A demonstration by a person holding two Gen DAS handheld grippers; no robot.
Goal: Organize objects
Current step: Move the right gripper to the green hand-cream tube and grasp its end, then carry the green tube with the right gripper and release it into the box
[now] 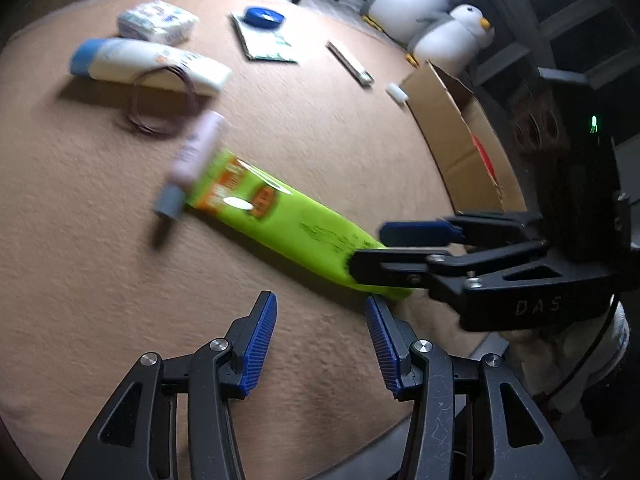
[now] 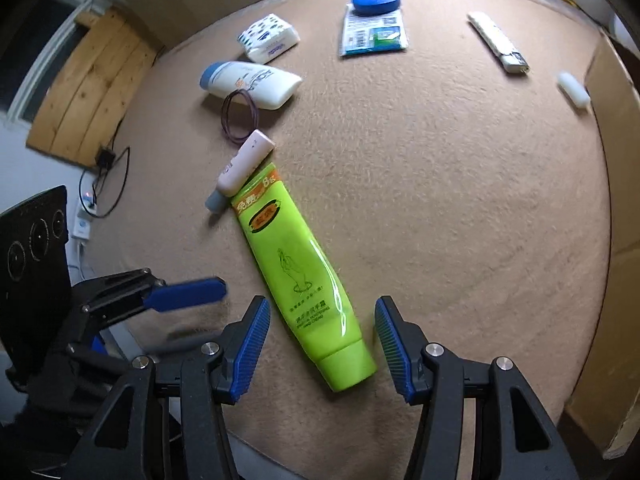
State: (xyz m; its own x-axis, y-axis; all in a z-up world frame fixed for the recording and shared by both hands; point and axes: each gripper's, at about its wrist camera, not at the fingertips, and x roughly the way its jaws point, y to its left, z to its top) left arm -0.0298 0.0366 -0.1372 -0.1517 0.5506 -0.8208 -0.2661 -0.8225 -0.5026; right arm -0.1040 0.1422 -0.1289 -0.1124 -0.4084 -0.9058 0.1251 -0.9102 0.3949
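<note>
A bright green tube (image 2: 296, 272) lies on the tan table (image 2: 460, 200), cap end toward me. My right gripper (image 2: 322, 346) is open, its jaws on either side of the tube's cap end, and it also shows in the left wrist view (image 1: 368, 250). A small pink tube with a grey cap (image 2: 240, 170) rests on the green tube's far end (image 1: 224, 184). My left gripper (image 1: 320, 344) is open and empty, just left of the green tube's cap end; one of its fingers (image 2: 188, 294) shows in the right wrist view.
Farther back lie a white bottle with a blue cap (image 2: 250, 84), a purple wire loop (image 2: 240, 118), a tissue pack (image 2: 268, 38), a blue disc on a card (image 2: 374, 2), a white flat stick (image 2: 498, 44) and a small white cylinder (image 2: 574, 90). An open cardboard box (image 1: 460, 132) stands at the right.
</note>
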